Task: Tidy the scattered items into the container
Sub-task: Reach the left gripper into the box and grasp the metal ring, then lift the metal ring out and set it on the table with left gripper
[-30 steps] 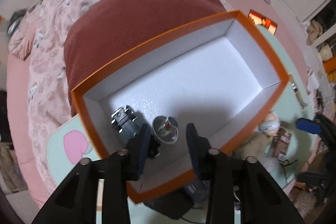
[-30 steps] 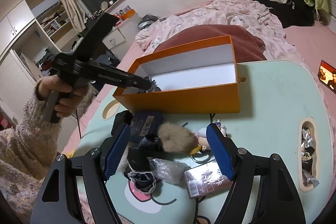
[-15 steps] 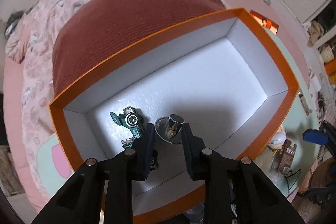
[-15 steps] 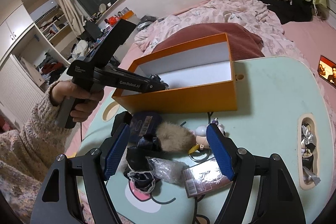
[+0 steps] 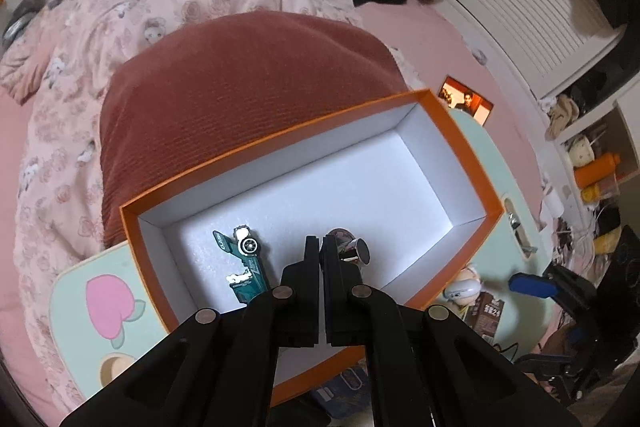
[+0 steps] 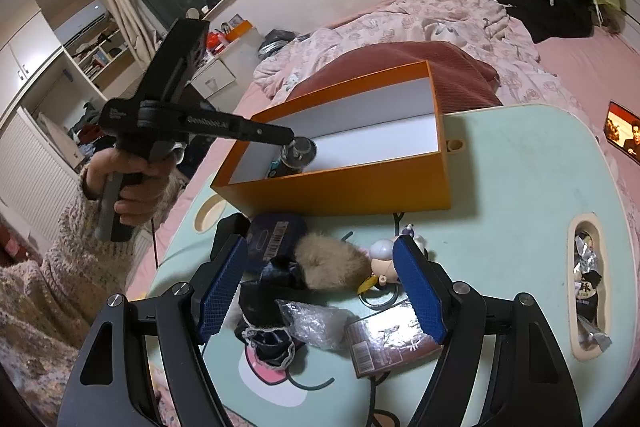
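An orange box (image 5: pixel 280 146) with a white inside stands on the mint table (image 6: pixel 520 187). A green toy car (image 5: pixel 244 259) and a shiny metal piece (image 5: pixel 354 250) lie at its near-left end. My left gripper (image 5: pixel 320 247) hangs over them with its jaws pressed together and nothing between them. From the right wrist view, a hand holds that gripper (image 6: pixel 298 143) over the left end of the box (image 6: pixel 340 187). My right gripper (image 6: pixel 320 247) stands open above the scattered items: a furry pompom (image 6: pixel 332 263), a small figure keychain (image 6: pixel 384 255), a brown packet (image 6: pixel 384 343) and a crumpled plastic bag (image 6: pixel 312 319).
A navy pouch (image 6: pixel 272 239) and a dark lace-edged cloth (image 6: pixel 264 331) lie left of the pompom. A slot in the table (image 6: pixel 588 279) holds wrappers. A red-brown cushion (image 5: pixel 240 79) and pink bedding lie behind the box. A photo card (image 6: pixel 622 131) rests at the right.
The left gripper's jaws have closed from open to fully together, gripping nothing, and it has lifted and tilted above the car and metal piece. The right gripper has stayed still.
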Demonstrator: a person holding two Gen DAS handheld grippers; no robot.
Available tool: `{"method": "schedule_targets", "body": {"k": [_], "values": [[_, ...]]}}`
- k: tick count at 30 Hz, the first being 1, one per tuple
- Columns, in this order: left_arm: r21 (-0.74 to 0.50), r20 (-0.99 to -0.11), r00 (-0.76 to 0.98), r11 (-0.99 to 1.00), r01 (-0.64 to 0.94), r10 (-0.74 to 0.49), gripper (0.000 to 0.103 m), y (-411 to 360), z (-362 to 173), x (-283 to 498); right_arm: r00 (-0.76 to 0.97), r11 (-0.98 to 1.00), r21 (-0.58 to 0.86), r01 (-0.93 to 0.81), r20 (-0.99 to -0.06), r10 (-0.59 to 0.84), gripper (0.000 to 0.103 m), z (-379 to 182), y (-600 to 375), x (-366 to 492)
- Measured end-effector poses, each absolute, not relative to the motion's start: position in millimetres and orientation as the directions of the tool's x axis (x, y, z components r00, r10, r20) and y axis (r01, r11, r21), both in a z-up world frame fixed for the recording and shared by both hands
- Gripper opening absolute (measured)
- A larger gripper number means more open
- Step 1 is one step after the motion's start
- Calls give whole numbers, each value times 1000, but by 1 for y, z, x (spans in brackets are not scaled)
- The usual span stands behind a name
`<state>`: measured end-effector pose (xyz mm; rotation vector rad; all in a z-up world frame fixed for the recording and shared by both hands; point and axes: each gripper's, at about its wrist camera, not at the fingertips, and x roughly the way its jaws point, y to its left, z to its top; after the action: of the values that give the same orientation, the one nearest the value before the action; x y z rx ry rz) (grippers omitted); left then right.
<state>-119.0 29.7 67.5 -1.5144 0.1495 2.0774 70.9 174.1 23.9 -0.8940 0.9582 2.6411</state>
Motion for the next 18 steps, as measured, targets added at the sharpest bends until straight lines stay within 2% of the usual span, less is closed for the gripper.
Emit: {"method": "schedule_targets", "body": {"k": [9,18], "values": [[-276,-873,-235,-830,-484,427,2,21,91,-110,-796,-772,522,-363,-605,-34,75,22,176,71],[-335,-829,-246,-797,-502,503,2,-8,111,-54,-798,-776,520,-357,-602,-37,75,22,177,72]]}}
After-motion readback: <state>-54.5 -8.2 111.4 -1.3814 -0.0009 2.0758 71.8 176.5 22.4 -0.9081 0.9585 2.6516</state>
